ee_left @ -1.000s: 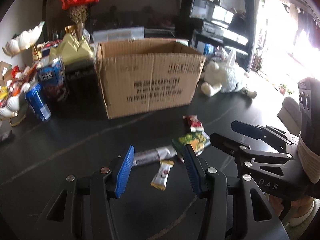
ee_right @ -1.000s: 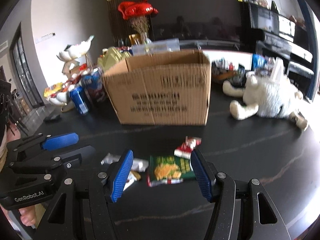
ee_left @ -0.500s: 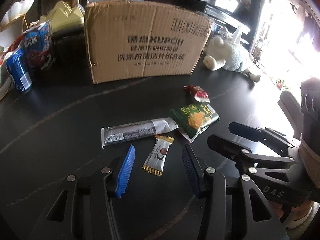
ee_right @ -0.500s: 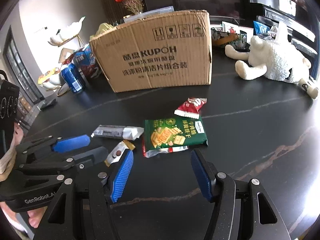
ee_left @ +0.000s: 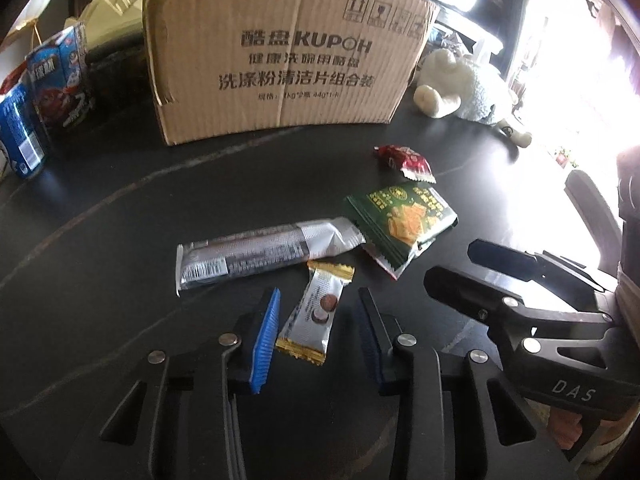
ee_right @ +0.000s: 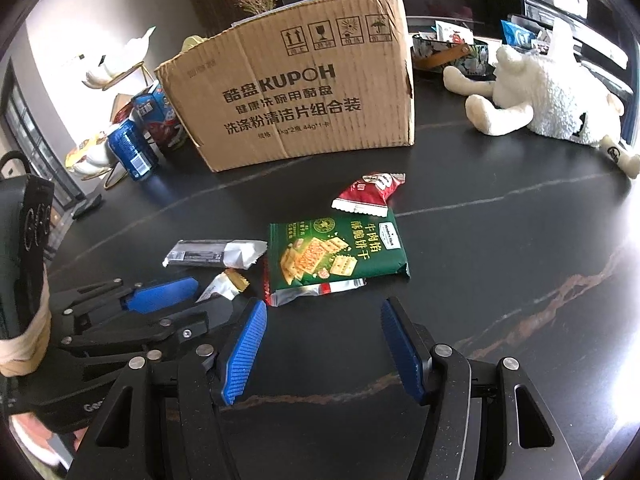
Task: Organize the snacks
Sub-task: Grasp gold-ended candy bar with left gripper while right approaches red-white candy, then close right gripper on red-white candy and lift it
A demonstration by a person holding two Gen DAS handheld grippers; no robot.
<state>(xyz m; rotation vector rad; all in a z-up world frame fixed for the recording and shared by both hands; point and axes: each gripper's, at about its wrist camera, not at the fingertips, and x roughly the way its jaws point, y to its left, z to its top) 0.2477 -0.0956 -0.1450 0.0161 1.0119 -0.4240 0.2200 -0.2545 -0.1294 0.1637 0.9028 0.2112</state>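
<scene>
Both grippers have descended toward the table (ee_left: 120, 240). The left gripper (ee_left: 316, 320) jaws, just narrowed, straddle the small silver packet (ee_left: 316, 312) without contact. The right gripper (ee_right: 322, 344) is open, green cracker bag (ee_right: 336, 252) at 12 o'clock. The cardboard box (ee_right: 304, 92) beyond reads "KUPOH"; contents hidden.

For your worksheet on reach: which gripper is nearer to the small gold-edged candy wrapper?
Left. The left gripper straddles the candy wrapper, jaws closing in, not yet pressing. The right gripper is open, off to the wrapper's right.

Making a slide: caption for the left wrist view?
Left gripper closing around a small gold-edged candy packet before a cardboard box.
</scene>
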